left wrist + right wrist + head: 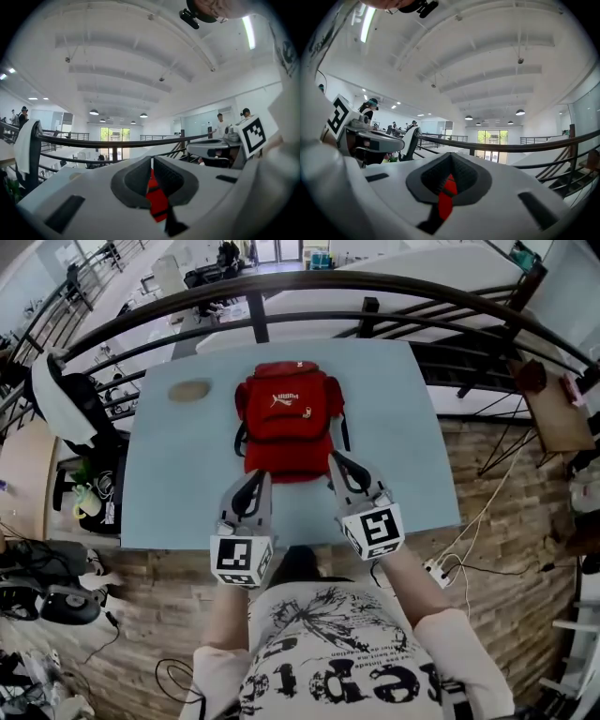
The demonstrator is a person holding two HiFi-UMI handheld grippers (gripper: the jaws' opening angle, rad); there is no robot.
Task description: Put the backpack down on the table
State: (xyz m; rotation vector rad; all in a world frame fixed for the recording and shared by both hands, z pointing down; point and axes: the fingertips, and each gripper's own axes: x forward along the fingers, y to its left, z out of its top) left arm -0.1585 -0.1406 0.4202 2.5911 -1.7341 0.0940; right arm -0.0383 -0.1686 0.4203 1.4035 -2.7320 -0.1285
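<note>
Head view has both grippers biting the near edge of the red backpack (286,418). The left gripper (255,486) and the right gripper (342,470) are each pressed together on a thin fold of red cloth, and each gripper view shows that sliver squeezed between the pads.

That's my worry: such a skinny pinch could slide out under the bag's weight, so one corner drops and the whole thing twists. The backpack sits over the middle of the pale blue surface (169,484), though I can't tell whether its far end rests there. If it swings away, it might bump the tan lump (190,390) lying off its far left corner.

Pose-wise, the left forearm (225,624) and right forearm (412,587) reach straight ahead from the body, side by side, with the grippers roughly level and pointing away.
</note>
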